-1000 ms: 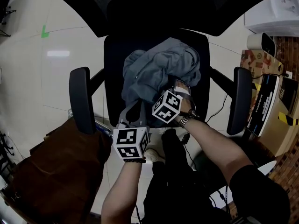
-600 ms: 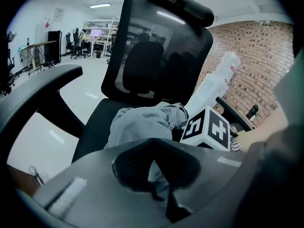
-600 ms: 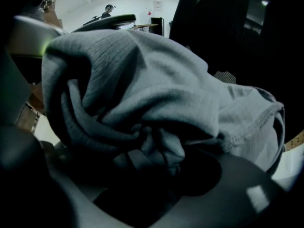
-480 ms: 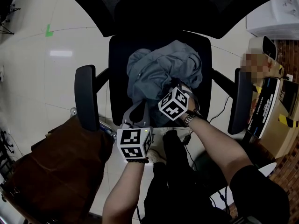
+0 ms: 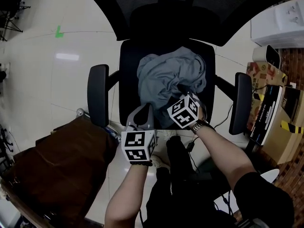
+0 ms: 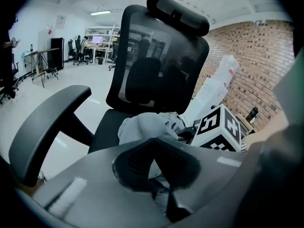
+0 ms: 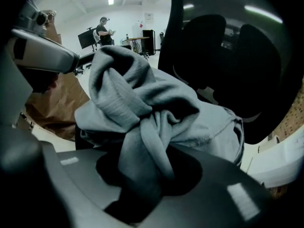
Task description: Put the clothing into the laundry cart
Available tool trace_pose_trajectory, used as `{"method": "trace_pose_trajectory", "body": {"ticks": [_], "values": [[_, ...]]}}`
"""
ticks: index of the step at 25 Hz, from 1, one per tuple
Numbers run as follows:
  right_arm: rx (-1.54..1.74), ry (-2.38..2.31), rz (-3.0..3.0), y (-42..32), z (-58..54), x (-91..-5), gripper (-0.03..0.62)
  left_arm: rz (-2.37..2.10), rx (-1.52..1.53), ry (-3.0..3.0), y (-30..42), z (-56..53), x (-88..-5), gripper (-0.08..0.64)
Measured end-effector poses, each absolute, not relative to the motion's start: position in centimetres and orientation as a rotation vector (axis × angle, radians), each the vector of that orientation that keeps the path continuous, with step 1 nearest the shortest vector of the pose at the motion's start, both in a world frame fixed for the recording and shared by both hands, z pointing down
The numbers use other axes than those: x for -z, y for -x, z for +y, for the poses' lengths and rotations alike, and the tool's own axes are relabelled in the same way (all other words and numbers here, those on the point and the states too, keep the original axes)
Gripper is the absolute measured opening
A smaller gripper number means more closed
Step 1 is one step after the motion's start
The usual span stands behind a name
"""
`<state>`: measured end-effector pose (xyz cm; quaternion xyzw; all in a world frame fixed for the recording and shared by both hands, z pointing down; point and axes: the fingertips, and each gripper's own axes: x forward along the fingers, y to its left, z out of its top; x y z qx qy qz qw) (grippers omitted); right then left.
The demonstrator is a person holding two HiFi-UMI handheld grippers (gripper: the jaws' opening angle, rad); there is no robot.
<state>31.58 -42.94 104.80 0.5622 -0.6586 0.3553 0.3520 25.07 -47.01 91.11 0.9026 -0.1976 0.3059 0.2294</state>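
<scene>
one gripper on the garment, cart off to its left

one grey garment (image 5: 166, 77) lies bunched on the seat of an office chair (image 5: 127, 75), straight ahead of both grippers. the right gripper (image 5: 184, 93) is clenched on a twisted fold at the near right edge of the heap; its own view shows that fold running down between the jaws, with the rest of the cloth piled ahead of and above them. the left gripper (image 5: 144, 109) sits just short of the cloth's near left edge, its jaws drawn together on nothing, the garment showing only beyond them.

the heap has no clear long axis; it is a rounded crumple. what looks like the laundry cart (image 5: 57, 170), brown-lined, stands well to the left of the left gripper and nearer the person. by my reading the carry goes leftward across the chair's left armrest (image 5: 98, 95), and the right gripper, already holding, is the one placed to lift.

hidden: how much cloth lies under the pile, whether sleeves will trail, and the cart's far rim, cut off at the frame edge.
</scene>
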Motion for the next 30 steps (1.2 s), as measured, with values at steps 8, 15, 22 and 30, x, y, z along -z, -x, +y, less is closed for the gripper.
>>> {"method": "trace_pose_trajectory", "body": {"ticks": [8, 15, 22, 30], "values": [[-0.86, -1.524, -1.752, -30.4, -41.3, -97.7, 0.135, -0.591, -0.769, -2.53, -23.8, -45.8, -85.3, 0.003], [-0.829, -1.566, -1.803, -29.1, -39.8, -90.2, 0.132, -0.641, -0.705, -2.571, -22.5, -45.1, -79.1, 0.003], [-0.783, -1.608, -1.911, -26.8, -39.5, -80.9, 0.132, -0.72, -0.636, -2.589, -19.0, -44.8, -72.5, 0.003], [-0.641, -1.688, -2.031, -23.3, -38.3, -68.4, 0.13, -0.836, -0.501, -2.649, -13.7, -42.8, -63.1, 0.003]]}}
